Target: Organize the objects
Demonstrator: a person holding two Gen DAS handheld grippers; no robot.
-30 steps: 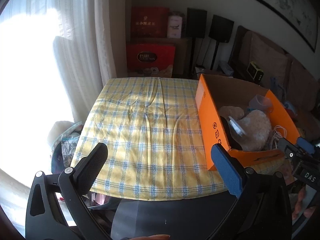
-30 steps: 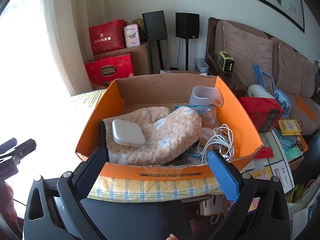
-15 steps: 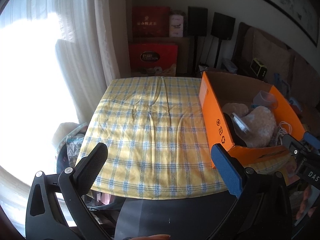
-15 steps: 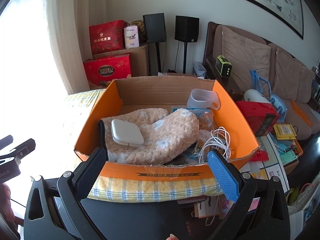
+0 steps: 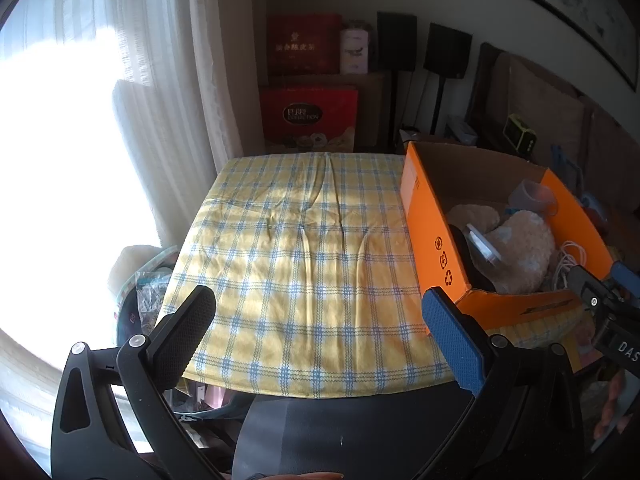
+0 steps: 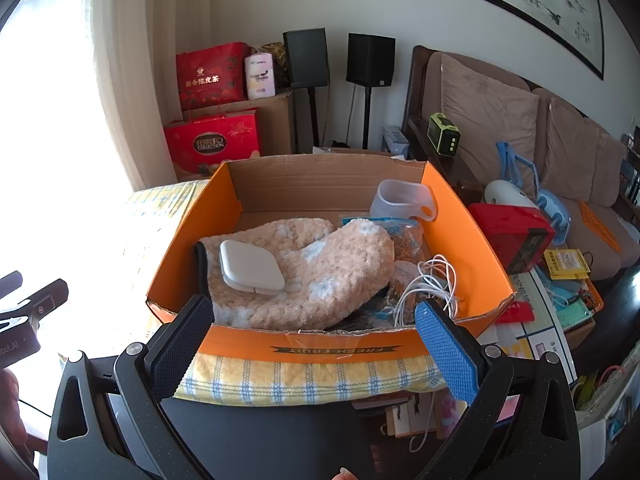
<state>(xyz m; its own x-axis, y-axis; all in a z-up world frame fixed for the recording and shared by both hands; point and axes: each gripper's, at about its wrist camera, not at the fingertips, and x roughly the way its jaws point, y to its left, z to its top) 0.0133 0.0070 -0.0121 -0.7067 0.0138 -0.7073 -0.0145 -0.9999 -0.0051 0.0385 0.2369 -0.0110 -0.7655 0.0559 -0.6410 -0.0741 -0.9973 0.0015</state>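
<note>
Right gripper (image 6: 314,334) sat at the near edge of the worktop (image 5: 304,264), facing straight into the orange cardboard box (image 6: 460,216); fingers wide apart, nothing between them. Left gripper (image 5: 320,336) hovered over the bare yellow-checked cloth on the worktop, also spread open and empty, with the box off to its right. So the right gripper was clearly nearer the box contents, which lay just ahead of and slightly below it.

Box contents: a fluffy peach-and-white blanket (image 6: 320,272) bundled across the left and middle; a flat white rounded-square case (image 6: 250,266) resting on top of the blanket, left of centre, its long side running diagonally from near-right to far-left; a translucent measuring cup (image 6: 402,200) at the far right corner, handle toward the right wall; a coil of white cable (image 6: 432,284) at the near right; a clear packet of snacks (image 6: 404,236) partly under the blanket's right end.

Nothing lay on the open cloth beside the box. All the loose items sat inside the box, which fits either a finished gathering-in or a box awaiting unpacking onto the cloth; the views could not settle which.

Background clutter: red gift boxes (image 6: 212,144), speakers, sofa.
</note>
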